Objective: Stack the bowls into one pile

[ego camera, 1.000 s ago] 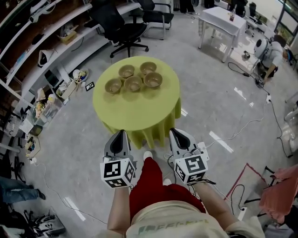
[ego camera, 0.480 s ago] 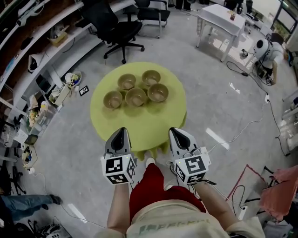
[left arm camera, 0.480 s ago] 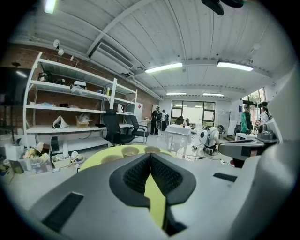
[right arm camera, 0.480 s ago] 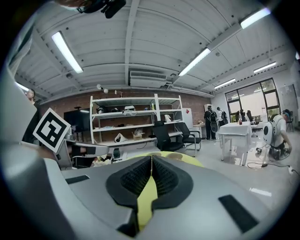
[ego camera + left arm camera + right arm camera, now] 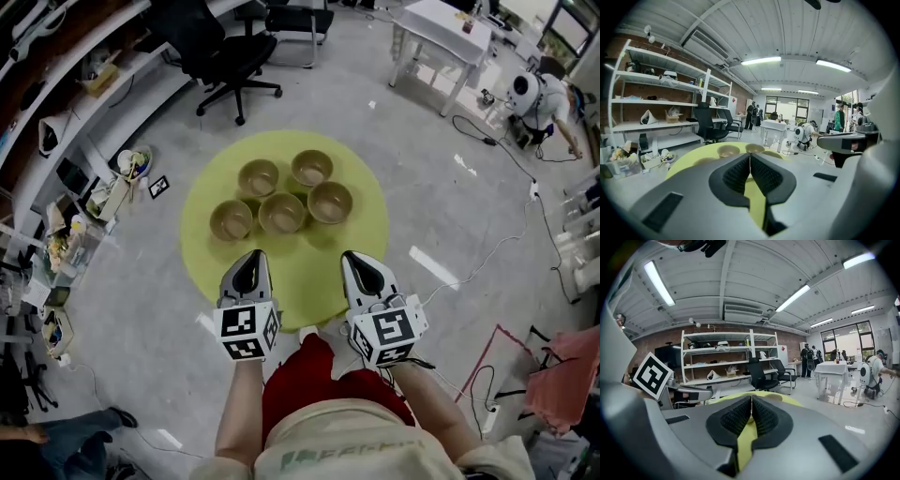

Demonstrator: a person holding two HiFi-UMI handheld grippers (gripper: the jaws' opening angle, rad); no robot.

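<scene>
Five bowls (image 5: 282, 213) are set unstacked at 12 o'clock on the table (image 5: 305, 272). The left gripper (image 5: 248, 260) and right gripper (image 5: 355, 262) are held closed and empty, presumably before reaching.

Grey concrete floor (image 5: 141, 281), black office chair (image 5: 223, 58), white table (image 5: 441, 23), wall shelves (image 5: 670, 80), ceiling strip lights (image 5: 761, 60).

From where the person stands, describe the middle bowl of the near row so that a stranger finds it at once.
Look at the round yellow-green table on the grey floor; five tan bowls stand on its far half. Three make the nearer row, and the bowl is the middle one. It alone has a neighbour on each side and two behind.
</scene>
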